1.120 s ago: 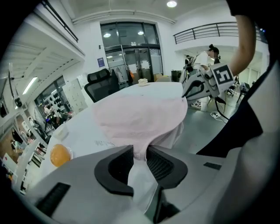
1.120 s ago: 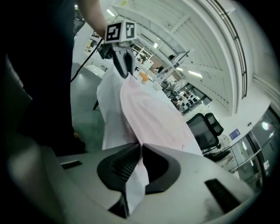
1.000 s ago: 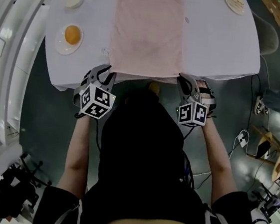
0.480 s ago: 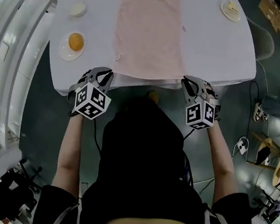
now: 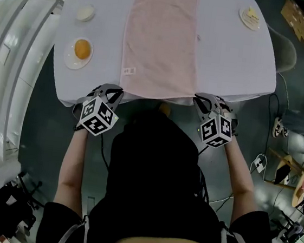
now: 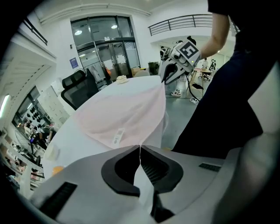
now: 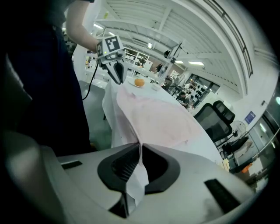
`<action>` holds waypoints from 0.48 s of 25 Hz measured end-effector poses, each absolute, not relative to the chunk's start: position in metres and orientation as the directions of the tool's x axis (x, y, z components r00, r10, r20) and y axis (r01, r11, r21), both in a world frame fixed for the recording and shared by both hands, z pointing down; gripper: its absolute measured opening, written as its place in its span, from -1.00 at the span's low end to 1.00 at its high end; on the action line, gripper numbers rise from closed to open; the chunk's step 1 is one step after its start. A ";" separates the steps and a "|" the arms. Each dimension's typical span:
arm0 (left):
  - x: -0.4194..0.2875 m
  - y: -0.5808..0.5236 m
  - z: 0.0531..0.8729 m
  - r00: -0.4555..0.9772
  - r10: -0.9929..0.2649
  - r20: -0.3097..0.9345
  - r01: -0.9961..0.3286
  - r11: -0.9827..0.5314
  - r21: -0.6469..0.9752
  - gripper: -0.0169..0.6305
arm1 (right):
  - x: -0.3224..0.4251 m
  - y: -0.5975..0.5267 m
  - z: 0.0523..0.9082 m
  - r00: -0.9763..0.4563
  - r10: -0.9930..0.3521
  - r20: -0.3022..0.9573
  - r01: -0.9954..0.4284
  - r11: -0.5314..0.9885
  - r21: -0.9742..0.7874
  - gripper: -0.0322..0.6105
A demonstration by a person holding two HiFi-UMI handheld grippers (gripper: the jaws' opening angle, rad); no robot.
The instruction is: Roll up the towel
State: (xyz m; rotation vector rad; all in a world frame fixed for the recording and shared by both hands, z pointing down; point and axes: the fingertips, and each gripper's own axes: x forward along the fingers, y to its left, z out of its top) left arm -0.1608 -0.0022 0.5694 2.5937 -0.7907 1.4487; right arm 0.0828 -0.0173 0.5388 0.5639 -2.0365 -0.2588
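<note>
- A round-cornered table (image 5: 233,51) under a white cloth fills the upper half of the head view, with a dark floor around it.
- A person in dark clothing (image 5: 149,194) stands at the table's near edge, with both forearms reaching forward.
- A pale pink towel (image 5: 161,43) lies flat and unrolled down the middle of the table. It runs from the far edge to the near edge, where its end hangs just over.
- The left gripper (image 5: 111,92) is at the towel's near left corner. Its jaws have just closed, and in the left gripper view they meet with a thin fold of the towel pinched between the pads.
- The right gripper (image 5: 202,101) is at the near right corner. Its jaws are likewise together on a fold of the towel's edge, seen in the right gripper view.
- A white plate (image 5: 78,54) holding something round and orange sits left of the towel, well apart from it.
- A second plate (image 5: 250,18) sits at the far right of the table.
- A small pale dish (image 5: 85,12) sits at the far left.
- A small white label (image 5: 128,71) shows on the towel's left edge.
</note>
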 end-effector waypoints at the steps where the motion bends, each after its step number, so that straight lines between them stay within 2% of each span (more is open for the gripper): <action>1: -0.163 -0.005 0.567 0.425 -0.409 0.808 -0.481 -0.858 -0.181 -0.92 | 0.083 -0.022 0.537 -0.429 -0.485 0.762 -0.299 0.872 0.387 -0.82; 7: -0.171 -0.052 0.547 0.394 -0.503 0.769 -0.609 -0.769 -0.191 -0.92 | 0.081 -0.073 0.525 -0.461 -0.486 0.742 -0.412 0.858 0.306 -0.82; 12: -0.171 -0.101 0.550 0.367 -0.532 0.763 -0.687 -0.708 -0.164 -0.92 | 0.085 -0.116 0.536 -0.454 -0.444 0.773 -0.464 0.858 0.220 -0.81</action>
